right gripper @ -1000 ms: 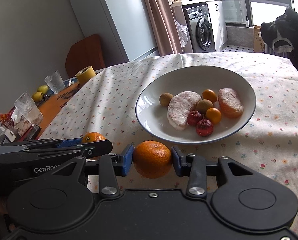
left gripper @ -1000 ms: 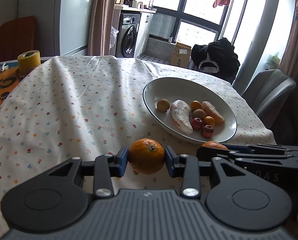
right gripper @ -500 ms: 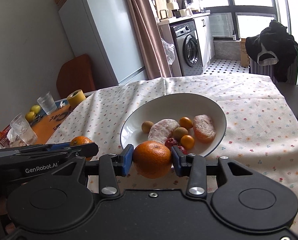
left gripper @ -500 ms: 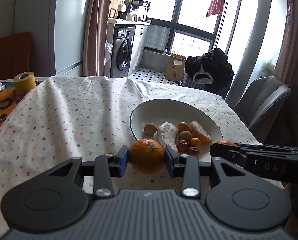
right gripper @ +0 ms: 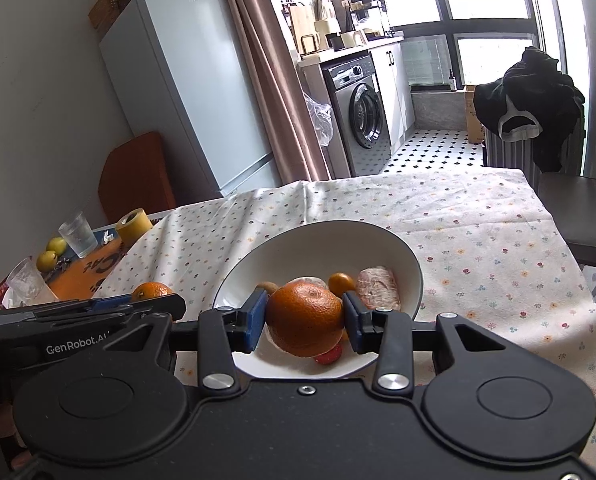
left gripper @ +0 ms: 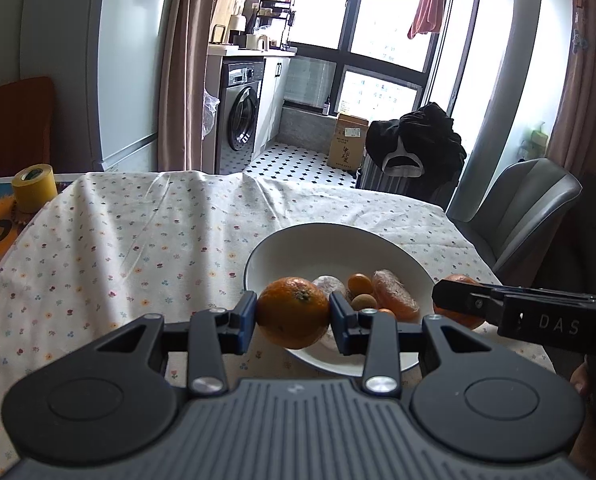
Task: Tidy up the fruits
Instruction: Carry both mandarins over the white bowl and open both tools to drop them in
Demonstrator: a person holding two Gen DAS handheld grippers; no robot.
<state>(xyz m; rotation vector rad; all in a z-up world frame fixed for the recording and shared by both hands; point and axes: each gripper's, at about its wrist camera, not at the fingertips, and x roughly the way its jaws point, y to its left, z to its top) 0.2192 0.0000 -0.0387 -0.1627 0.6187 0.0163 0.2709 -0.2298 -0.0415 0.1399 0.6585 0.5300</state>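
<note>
My left gripper [left gripper: 293, 314] is shut on an orange [left gripper: 293, 312], held in the air over the near left rim of a white bowl [left gripper: 322, 246]. My right gripper [right gripper: 305, 320] is shut on a second orange [right gripper: 305, 319], raised over the bowl's [right gripper: 318, 240] near side. Inside the bowl lie peeled pomelo pieces [right gripper: 378, 288], small orange kumquats [right gripper: 341, 283], a brownish fruit [left gripper: 364, 302] and a red one [right gripper: 330, 356]. Each gripper shows in the other's view: the right one [left gripper: 458, 302] at the right edge, the left one [right gripper: 154, 298] at the left.
A floral cloth [left gripper: 138, 240] covers the table. At its far left stand a yellow tape roll [left gripper: 34, 186], glasses [right gripper: 78, 234], two yellow-green fruits [right gripper: 52, 254] and an orange mat [right gripper: 86, 272]. A grey chair [left gripper: 518, 208] stands at the right edge.
Both grippers have risen with their oranges and tilted up; the bowl now sits lower in both views, directly behind the held oranges.
</note>
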